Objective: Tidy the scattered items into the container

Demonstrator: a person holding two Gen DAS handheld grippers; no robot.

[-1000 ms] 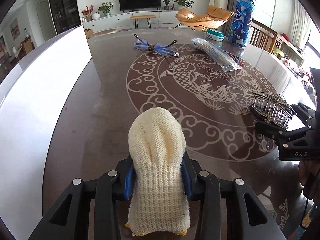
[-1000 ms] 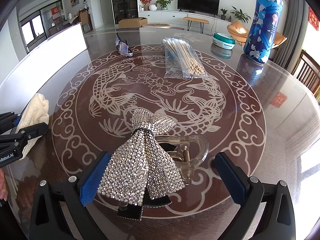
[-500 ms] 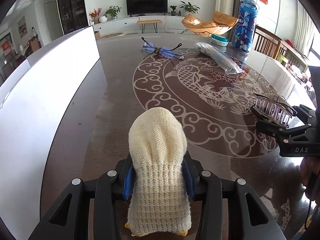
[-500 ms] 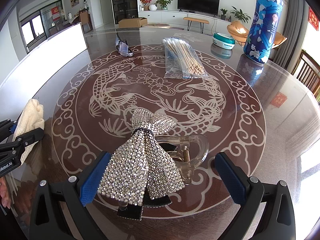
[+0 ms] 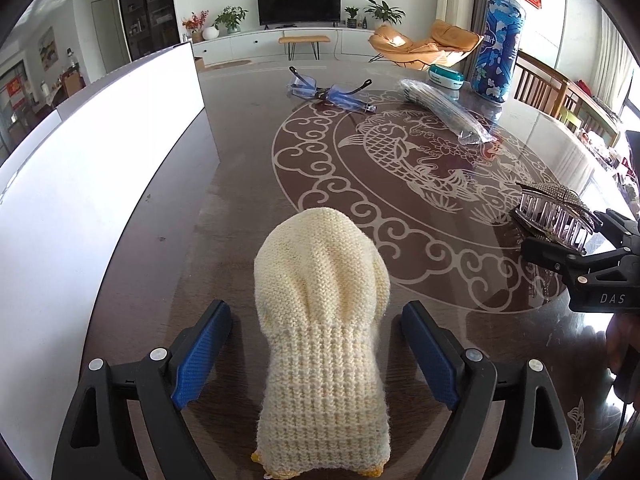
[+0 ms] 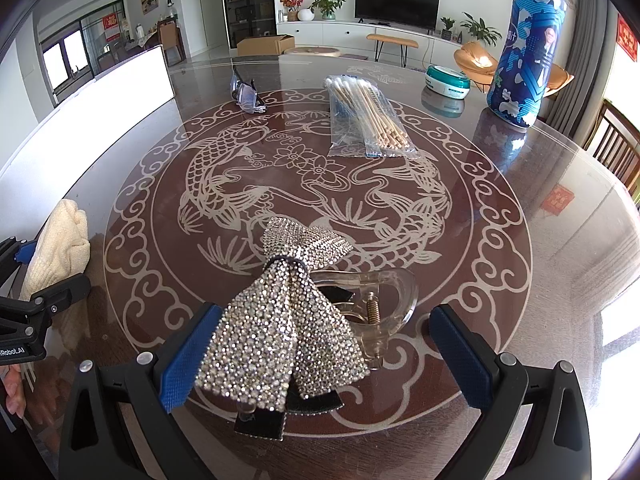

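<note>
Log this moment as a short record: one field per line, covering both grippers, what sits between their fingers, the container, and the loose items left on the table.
left gripper: open, fingers either side of the knitted mitten
right gripper: open, around the rhinestone bow hair claw
container: white bin, at the table's left edge
loose items: safety glasses, bag of cotton swabs
also on table: teal round tin, blue patterned canister

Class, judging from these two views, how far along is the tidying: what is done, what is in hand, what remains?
Done: nothing shows as packed; the white container's inside is hidden.
In hand: nothing is gripped. The left tongs stand open around the knitted mitten, the right tongs open around the rhinestone hair clip.
Left: both of those, the glasses and the cotton swab bag.
</note>
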